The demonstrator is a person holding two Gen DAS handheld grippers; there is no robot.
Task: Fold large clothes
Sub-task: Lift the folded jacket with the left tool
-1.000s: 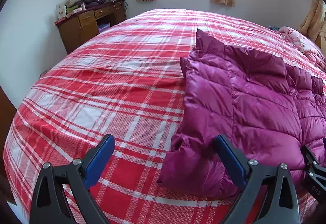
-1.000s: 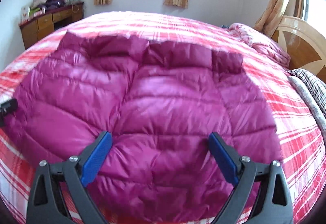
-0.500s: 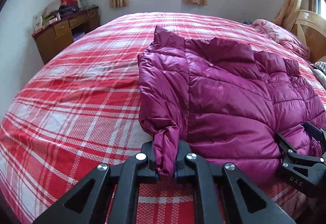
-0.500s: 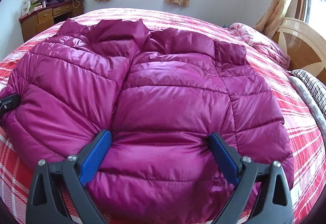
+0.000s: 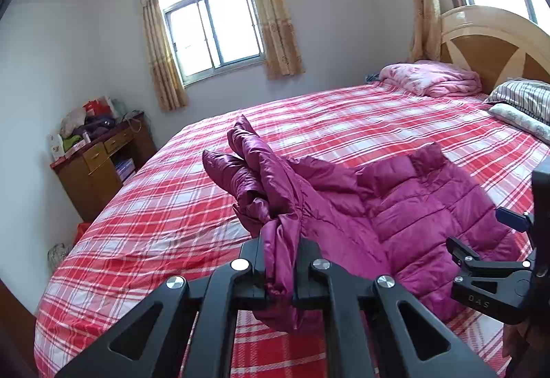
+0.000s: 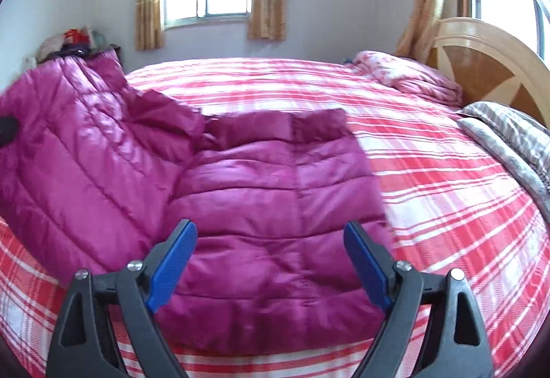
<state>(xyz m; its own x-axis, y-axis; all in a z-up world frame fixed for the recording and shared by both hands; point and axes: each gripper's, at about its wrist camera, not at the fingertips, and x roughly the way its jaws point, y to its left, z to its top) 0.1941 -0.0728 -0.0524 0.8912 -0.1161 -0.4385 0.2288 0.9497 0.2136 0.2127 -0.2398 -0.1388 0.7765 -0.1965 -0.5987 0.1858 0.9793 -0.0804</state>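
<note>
Room: bedroom with pale walls, a curtained window (image 5: 213, 30) at the far side and a wooden headboard (image 5: 495, 44) on the right.
Surface: big bed (image 5: 361, 116) under a red-and-white plaid sheet; a pink folded blanket (image 5: 433, 77) and striped bedding (image 5: 522, 96) sit up by the headboard.
Corner: wooden desk (image 5: 99, 168) by the left wall, piled with bags and clutter.
Jacket: magenta puffer jacket (image 5: 429, 202) lies on the near part of the bed; its right half is flat on the sheet, its left side is lifted and bunched into a peak.
Left gripper: left gripper (image 5: 280, 269) is clamped tight on a gathered fold of the jacket's edge, fabric squeezed between the black fingers and hanging below them, clear of the sheet.
Right gripper: right gripper (image 6: 271, 261) hovers over the jacket's near hem, blue pads (image 6: 172, 261) spread wide; its jaws have just been closing a little, with jacket fabric below and between them but not pinched.
Spacing: in the left wrist view the right gripper shows at the right edge, near the jacket's lower corner.
</note>
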